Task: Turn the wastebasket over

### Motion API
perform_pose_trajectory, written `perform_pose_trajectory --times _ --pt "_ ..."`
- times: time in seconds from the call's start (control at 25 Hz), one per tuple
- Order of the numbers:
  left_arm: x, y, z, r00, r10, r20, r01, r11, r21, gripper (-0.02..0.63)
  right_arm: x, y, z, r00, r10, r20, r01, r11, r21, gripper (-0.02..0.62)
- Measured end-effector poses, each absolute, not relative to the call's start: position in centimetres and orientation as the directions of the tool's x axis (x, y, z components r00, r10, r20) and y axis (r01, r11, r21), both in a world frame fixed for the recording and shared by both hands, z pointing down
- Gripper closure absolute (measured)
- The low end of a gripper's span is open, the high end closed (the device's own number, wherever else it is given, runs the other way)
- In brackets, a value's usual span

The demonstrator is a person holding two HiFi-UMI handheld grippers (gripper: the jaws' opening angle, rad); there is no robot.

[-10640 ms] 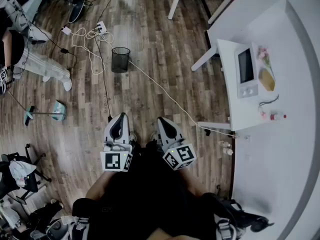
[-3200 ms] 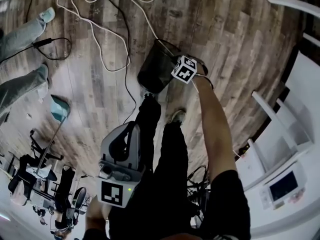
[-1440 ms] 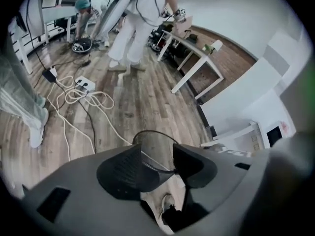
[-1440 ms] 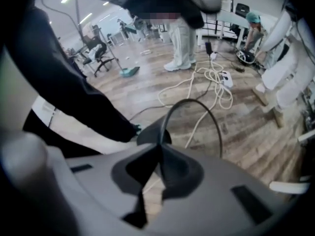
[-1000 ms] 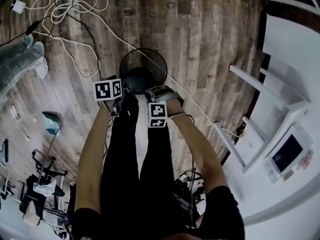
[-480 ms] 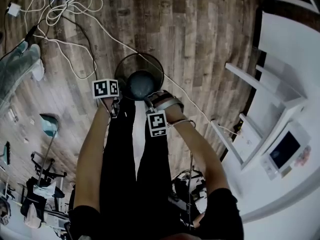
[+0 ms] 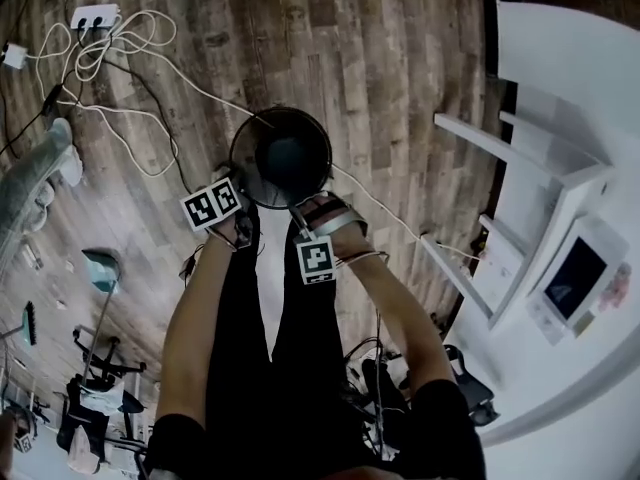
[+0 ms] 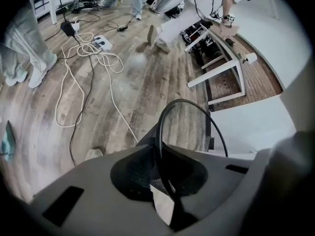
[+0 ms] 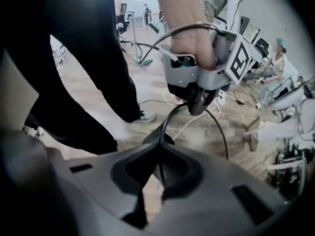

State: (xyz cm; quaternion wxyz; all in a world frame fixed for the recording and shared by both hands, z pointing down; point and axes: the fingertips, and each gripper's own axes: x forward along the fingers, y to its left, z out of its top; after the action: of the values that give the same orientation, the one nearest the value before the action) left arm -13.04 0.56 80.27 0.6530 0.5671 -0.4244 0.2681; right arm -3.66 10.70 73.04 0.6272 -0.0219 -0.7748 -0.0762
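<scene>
**Both claws on the rim, the flip itself not yet made**

The wastebasket is on the floor just ahead of my legs, its mouth open toward the head camera, so I judge it right way up or only slightly tipped. I can't tell whether its base has left the floor.

The right claw is clamped narrow on the near rim at about 5 o'clock. The left claw, at about 7 o'clock, is closing, with the rim wire between its jaws. So the grasp is as good as made. What is left is the whole turn and setting the basket down mouth first.

A white cable reaches the basket at 10 o'clock and reappears at 4 o'clock, so it seems to pass under or right against it, and I'd watch for a snag. More loops and a power strip lie well off at 10 o'clock. The white table stands well clear at 3 o'clock. My legs, at 6 o'clock, crowd the swing most.
</scene>
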Motion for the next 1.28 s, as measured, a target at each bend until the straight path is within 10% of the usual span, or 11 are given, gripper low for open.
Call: perform_pose_trajectory --times 0.44,0.64,0.92,1.2,1.28 --pt "-7.0 0.0 77.7 0.444 -0.277 0.852 -0.837 0.209 0.505 0.546 3.0 10.9 71.7 -0.284 -0.225 0.932 0.026 0.970 0.242 0.491" --pt "-4.8 -0.3 77.2 0.407 -0.316 0.857 -0.864 0.171 0.473 0.543 6.5 8.6 68.4 -0.386 -0.268 0.883 -0.307 0.940 0.150 0.390" --pt "-1.7 -0.9 77.2 0.406 -0.345 0.846 -0.886 0.080 0.458 0.543 18.6 1.3 68.3 -0.326 -0.522 0.788 -0.934 0.305 -0.184 0.368" --pt "2.1 -1.6 78.3 0.432 -0.360 0.827 -0.891 -0.024 0.454 0.543 24.7 2.2 78.2 -0.374 -0.394 0.840 -0.879 -0.139 -0.457 0.375" --pt "3.4 -1.7 79.1 0.440 -0.359 0.823 -0.891 -0.064 0.449 0.543 25.1 2.6 79.9 -0.408 -0.404 0.819 -0.833 -0.203 -0.515 0.523"
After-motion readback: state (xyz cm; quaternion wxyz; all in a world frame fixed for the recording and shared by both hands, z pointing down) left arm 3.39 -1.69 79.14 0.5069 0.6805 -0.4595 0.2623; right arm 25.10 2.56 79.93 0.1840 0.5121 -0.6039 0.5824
